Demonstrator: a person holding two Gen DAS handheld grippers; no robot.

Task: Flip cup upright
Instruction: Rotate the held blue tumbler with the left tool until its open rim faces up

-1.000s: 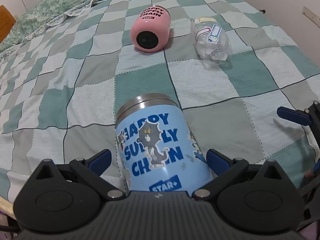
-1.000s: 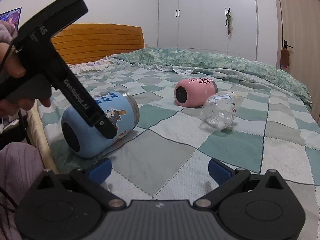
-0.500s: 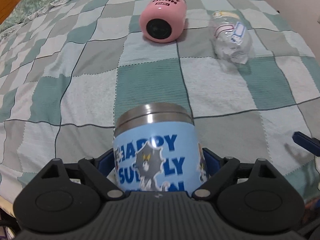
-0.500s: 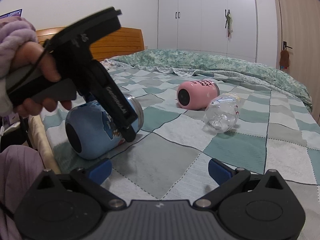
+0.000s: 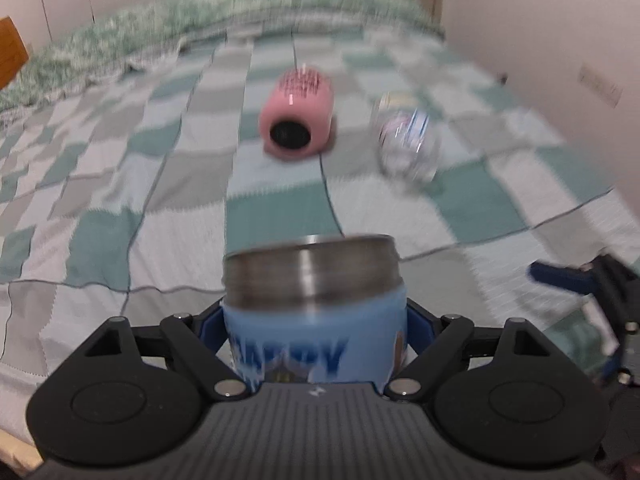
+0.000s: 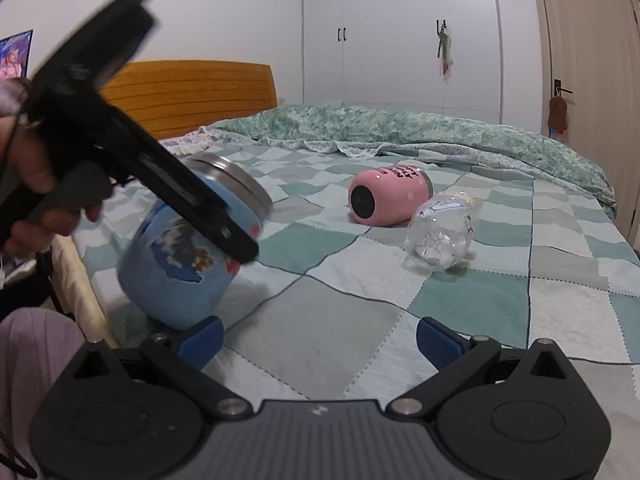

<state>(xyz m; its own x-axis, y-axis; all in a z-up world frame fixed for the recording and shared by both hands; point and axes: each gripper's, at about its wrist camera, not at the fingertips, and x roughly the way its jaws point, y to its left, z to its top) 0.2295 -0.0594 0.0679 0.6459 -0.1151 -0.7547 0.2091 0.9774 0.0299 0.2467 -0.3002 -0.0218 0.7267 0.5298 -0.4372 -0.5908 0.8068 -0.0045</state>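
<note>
My left gripper (image 5: pixel 314 330) is shut on the blue cup (image 5: pixel 316 328), a blue sleeve with a steel rim band. In the right wrist view the blue cup (image 6: pixel 188 248) is tilted, rim end raised, base end near the bed, with the left gripper (image 6: pixel 236 240) clamped across it. My right gripper (image 6: pixel 318 338) is open and empty, low over the checked bedspread (image 6: pixel 360 320), to the right of the blue cup. It also shows at the right edge of the left wrist view (image 5: pixel 560 276).
A pink cup (image 6: pixel 388 198) lies on its side farther along the bed, also in the left wrist view (image 5: pixel 298 120). A clear plastic bottle (image 6: pixel 440 236) lies beside it. A folded green quilt (image 6: pixel 400 128) and wooden headboard (image 6: pixel 192 96) are beyond. The bed edge is at the left.
My left gripper has closed on the blue cup and tilted it, raising its rim end off the bed. The right gripper has stayed in place.
</note>
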